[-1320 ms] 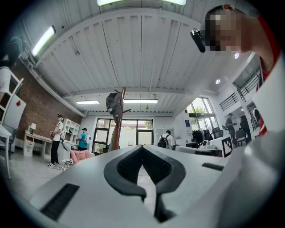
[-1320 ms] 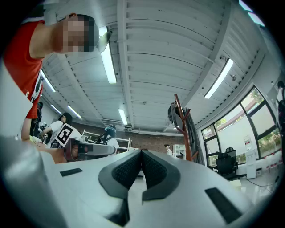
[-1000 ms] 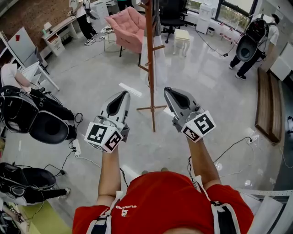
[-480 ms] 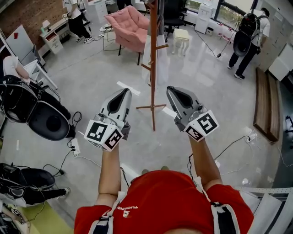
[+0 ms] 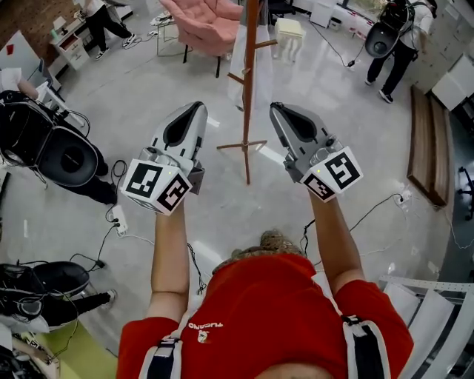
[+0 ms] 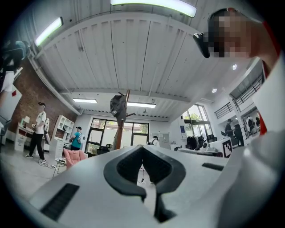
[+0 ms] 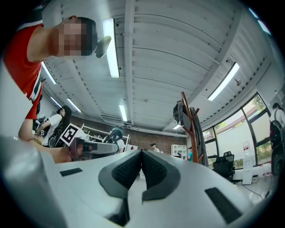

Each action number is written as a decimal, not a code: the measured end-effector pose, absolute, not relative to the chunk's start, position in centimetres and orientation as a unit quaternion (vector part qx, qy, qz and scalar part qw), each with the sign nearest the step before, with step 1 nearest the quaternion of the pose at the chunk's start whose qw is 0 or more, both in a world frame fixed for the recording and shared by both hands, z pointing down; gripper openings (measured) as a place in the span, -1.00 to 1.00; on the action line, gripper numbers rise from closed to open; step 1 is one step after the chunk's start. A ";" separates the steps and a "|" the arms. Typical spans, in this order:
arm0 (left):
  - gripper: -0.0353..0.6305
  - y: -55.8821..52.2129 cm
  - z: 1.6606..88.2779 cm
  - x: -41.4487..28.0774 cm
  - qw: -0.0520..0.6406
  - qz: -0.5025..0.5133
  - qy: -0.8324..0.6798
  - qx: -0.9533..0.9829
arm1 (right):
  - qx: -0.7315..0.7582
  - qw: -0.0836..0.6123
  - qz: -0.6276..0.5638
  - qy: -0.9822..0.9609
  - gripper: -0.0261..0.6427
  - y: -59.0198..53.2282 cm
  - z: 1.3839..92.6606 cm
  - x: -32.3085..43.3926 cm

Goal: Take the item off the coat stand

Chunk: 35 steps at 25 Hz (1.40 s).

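Left gripper (image 5: 198, 108): jaws closed together, nothing between them. Right gripper (image 5: 275, 108): jaws likewise closed tip to tip, holding nothing. Both are held out side by side, tips pointing forward.

Coat stand (image 5: 247, 89): wooden pole standing upright on the floor, ahead of the tips and between the two grippers, touching neither.

Dark item (image 6: 117, 105): hangs at the top of the stand, above and slightly left of the left gripper's closed jaws; in the right gripper view it sits above and to the right of that gripper's jaws. It is clear of both grippers.

Pink armchair (image 5: 209, 21): beyond the stand, farther off than both grippers' tips.
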<state>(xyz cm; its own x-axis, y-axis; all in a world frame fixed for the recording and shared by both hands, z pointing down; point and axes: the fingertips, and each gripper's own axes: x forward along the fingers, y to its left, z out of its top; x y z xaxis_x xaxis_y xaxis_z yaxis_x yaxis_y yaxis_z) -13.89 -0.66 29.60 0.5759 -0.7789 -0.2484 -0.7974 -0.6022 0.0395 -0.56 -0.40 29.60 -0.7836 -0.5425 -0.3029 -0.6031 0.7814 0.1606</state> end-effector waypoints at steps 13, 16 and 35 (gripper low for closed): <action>-0.86 -9.3 28.1 -15.0 0.030 0.147 0.442 -0.884 | -0.296 0.145 0.134 0.935 -0.85 -9.1 29.5 0.0; -0.84 -12.9 26.6 -15.0 0.035 0.158 0.434 -0.886 | -0.290 0.156 0.145 0.933 -0.85 -12.5 28.6 0.5; -0.25 -34.0 4.4 -16.6 0.083 0.259 0.355 -0.894 | -0.273 0.142 0.153 0.939 -0.85 -28.9 26.8 4.5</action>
<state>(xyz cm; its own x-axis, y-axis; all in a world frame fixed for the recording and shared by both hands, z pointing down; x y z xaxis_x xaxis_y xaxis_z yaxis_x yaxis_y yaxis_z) -16.63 -34.01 4.36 0.6136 -0.5928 -0.5216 -0.6785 -0.7337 0.0358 4.45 -28.90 26.77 -0.8105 -0.4702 -0.3492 -0.5566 0.8040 0.2091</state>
